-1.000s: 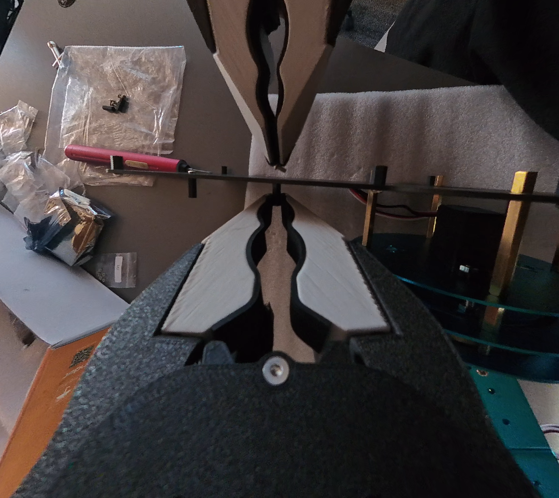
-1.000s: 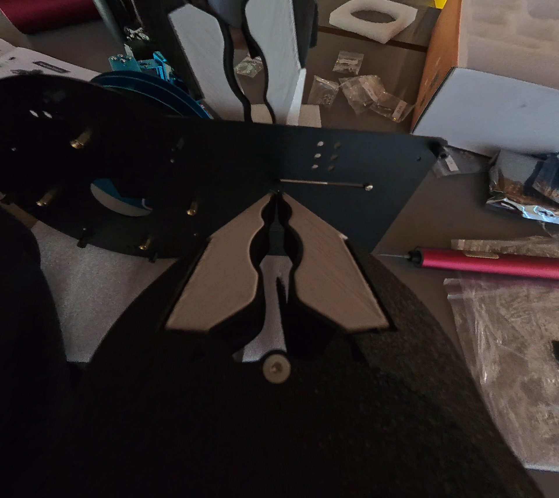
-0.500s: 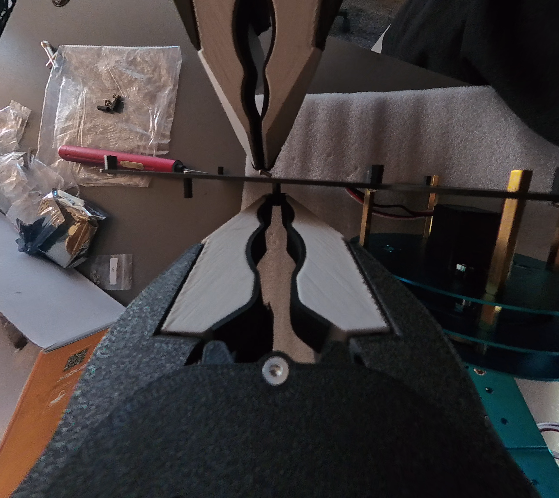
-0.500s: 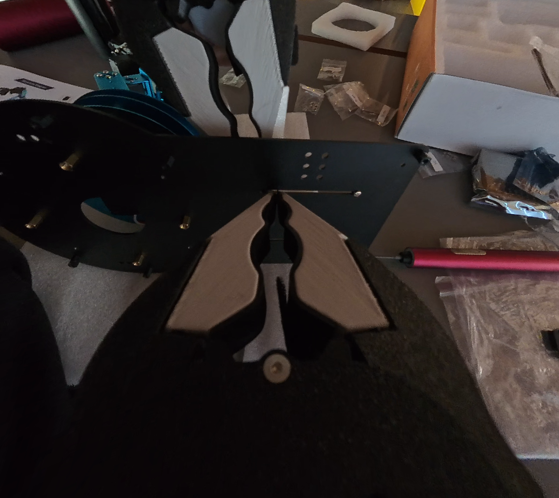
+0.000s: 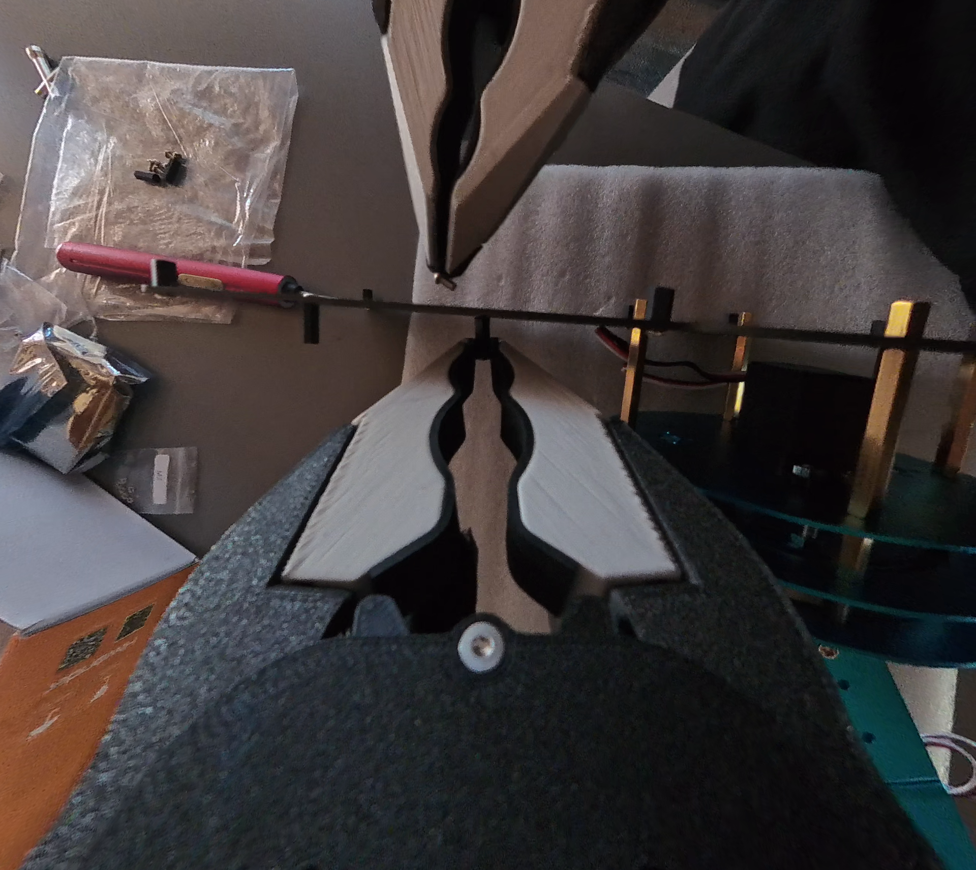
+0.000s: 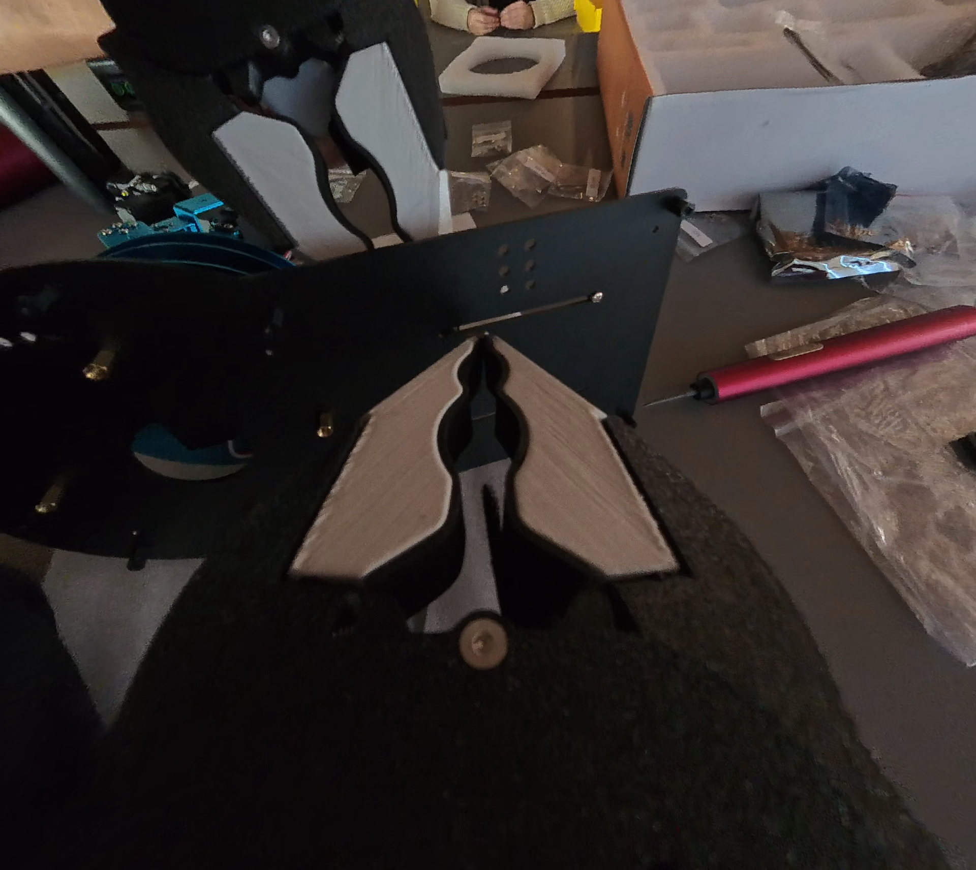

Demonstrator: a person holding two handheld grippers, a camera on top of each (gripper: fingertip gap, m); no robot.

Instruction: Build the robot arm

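Note:
A thin black plate (image 5: 554, 314) stands on brass posts (image 5: 892, 396) above a blue round chassis (image 5: 792, 554); it also shows from above in the right wrist view (image 6: 581, 359). My left gripper (image 5: 481, 349) is under the plate's edge, shut on a small black spacer (image 5: 481, 335) that touches the plate's underside. My right gripper (image 5: 443, 270) comes down from above, shut on a small silver screw (image 5: 447, 282) held just over the plate, a little left of the spacer. In the right wrist view my right gripper (image 6: 483, 339) is tip-down over the plate, beside a slot (image 6: 528, 311).
A red screwdriver (image 5: 174, 272) lies on the grey table beside a clear plastic bag (image 5: 158, 147). A foil bag (image 5: 68, 401), an orange and white box (image 6: 792, 132) and small part bags (image 6: 528, 174) lie around. White foam (image 5: 686, 237) lies under the chassis. A person sits across the table (image 6: 501, 5). Left and right tips are no more than a few centimetres apart.
My right gripper has shifted left, tilted and lifted slightly, so the screw tip now hangs just off the plate. My left gripper has stayed shut on the spacer.

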